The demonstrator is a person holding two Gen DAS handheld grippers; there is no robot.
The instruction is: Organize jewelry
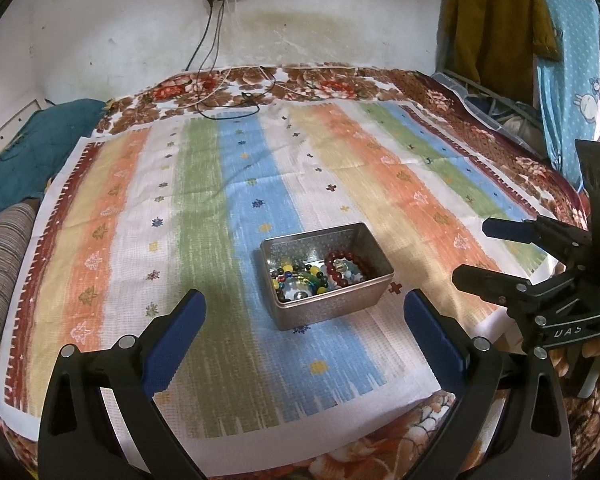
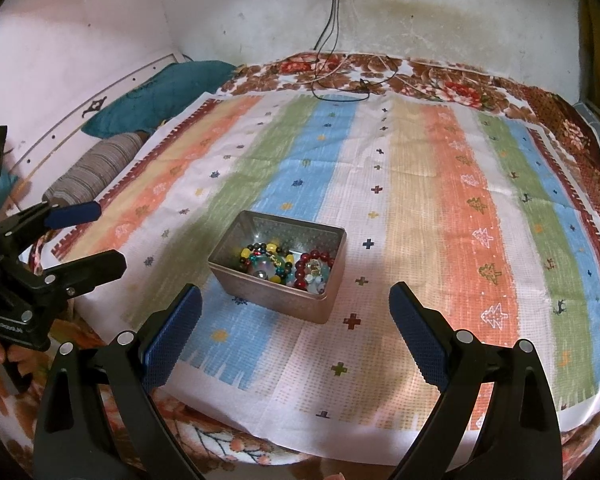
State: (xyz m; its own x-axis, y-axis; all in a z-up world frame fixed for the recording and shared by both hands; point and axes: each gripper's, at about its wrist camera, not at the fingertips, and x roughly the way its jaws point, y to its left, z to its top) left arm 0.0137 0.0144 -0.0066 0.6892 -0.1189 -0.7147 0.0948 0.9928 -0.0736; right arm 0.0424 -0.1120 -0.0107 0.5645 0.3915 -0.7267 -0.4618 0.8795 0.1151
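One rectangular metal tin (image 1: 332, 300) holds glossy beads (image 1: 320, 274).

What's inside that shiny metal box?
The rectangular silver metal tin holds a dark red bead bracelet and a multicoloured bead strand. Anything beneath that pile is hidden.

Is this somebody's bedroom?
Probably, yes. The striped cloth lies over a flowery blanket on what looks like a bed, pillows sit at one end, and clothes hang by the wall.
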